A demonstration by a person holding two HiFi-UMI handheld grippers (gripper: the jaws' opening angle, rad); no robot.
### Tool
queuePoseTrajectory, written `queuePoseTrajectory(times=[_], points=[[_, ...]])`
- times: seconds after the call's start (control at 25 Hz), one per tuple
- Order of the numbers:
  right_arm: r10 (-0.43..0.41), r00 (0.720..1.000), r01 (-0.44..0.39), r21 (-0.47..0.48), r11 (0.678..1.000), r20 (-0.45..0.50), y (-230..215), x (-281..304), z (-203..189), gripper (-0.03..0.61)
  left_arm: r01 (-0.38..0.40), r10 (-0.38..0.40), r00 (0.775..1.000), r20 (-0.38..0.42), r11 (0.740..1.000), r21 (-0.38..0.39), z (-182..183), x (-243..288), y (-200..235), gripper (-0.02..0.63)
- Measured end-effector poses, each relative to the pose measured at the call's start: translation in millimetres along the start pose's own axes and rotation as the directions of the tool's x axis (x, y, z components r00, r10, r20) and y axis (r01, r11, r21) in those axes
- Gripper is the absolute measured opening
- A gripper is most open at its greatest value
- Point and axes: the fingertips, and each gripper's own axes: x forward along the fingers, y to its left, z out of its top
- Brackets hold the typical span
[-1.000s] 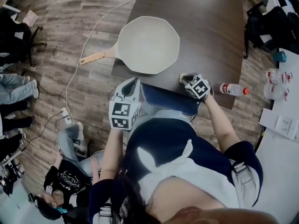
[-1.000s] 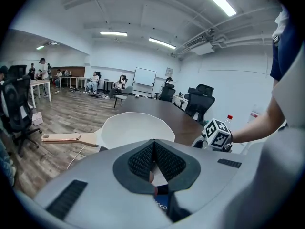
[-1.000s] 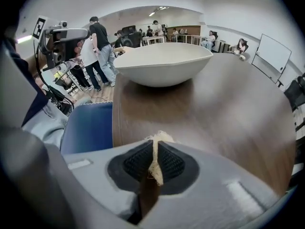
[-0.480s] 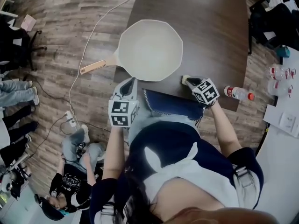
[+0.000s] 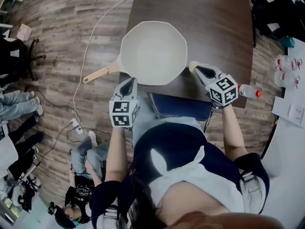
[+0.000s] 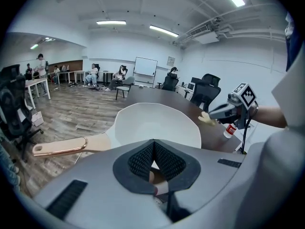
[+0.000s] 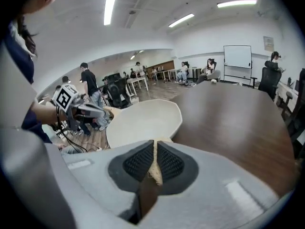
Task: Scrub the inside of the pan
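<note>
The soft sponge (image 5: 193, 67) is being pinched by the right gripper (image 5: 198, 70), whose jaws have just been closing. The left gripper (image 5: 129, 83) is being held shut, empty. The stiff pan (image 5: 152, 51) is probably best steadied by its handle (image 5: 97, 74), which is overhanging the left edge of the table (image 5: 214, 23).

The sponge (image 7: 155, 170) shows only as a thin pale strip pinched between the right gripper's (image 7: 155, 143) pads. That gripper's marker cube covers part of the bottle (image 5: 248, 91) at the table's (image 5: 214, 27) near right corner, and the bottle's label is too small to read. The head view's top edge cuts off the table's far end.
</note>
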Motion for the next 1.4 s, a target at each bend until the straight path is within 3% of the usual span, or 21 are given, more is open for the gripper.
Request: queuePoseTrajectory(times=[0.12, 0.24, 0.36, 0.56, 0.76, 0.96, 1.04, 1.16, 1.32, 1.4], points=[[0.021, 0.997, -0.022, 0.018, 1.000, 0.073, 14, 10, 32, 0.017, 0.015, -0.015, 1.000, -0.018, 0.999, 0.039, 5, 5, 13, 0.003], [0.050, 0.996, -0.049, -0.011, 0.999, 0.079, 36, 29, 48, 0.017, 0.012, -0.009, 0.999, -0.044, 0.997, 0.071, 7, 7, 30, 0.003], [0.108, 0.993, -0.107, -0.022, 0.994, 0.054, 62, 50, 56, 0.017, -0.003, 0.013, 0.996, -0.084, 0.993, 0.115, 10, 9, 48, 0.003], [0.227, 0.974, -0.227, 0.048, 0.973, 0.015, 103, 89, 73, 0.017, 0.022, 0.008, 0.988, -0.157, 0.981, 0.195, 13, 11, 68, 0.003], [0.283, 0.958, -0.278, 0.089, 0.957, -0.053, 129, 126, 78, 0.018, 0.089, -0.035, 0.975, -0.218, 0.966, 0.244, 6, 15, 72, 0.004], [0.344, 0.931, -0.330, 0.124, 0.936, -0.123, 149, 154, 73, 0.018, 0.094, -0.014, 0.966, -0.257, 0.948, 0.302, -3, 15, 81, 0.005], [0.360, 0.921, -0.344, 0.126, 0.930, -0.147, 156, 164, 72, 0.018, 0.072, 0.019, 0.970, -0.244, 0.930, 0.360, -1, 15, 88, 0.006], [0.373, 0.910, -0.356, 0.121, 0.927, -0.179, 165, 175, 71, 0.018, 0.057, 0.055, 0.974, -0.222, 0.881, 0.469, 4, 14, 93, 0.006], [0.383, 0.899, -0.364, 0.127, 0.923, -0.210, 172, 183, 66, 0.020, 0.182, -0.018, 0.956, -0.292, 0.819, 0.544, -6, 16, 85, 0.205], [0.389, 0.894, -0.367, 0.133, 0.921, -0.222, 175, 186, 64, 0.020, 0.205, -0.002, 0.948, -0.319, 0.770, 0.605, -11, 20, 90, 0.233]])
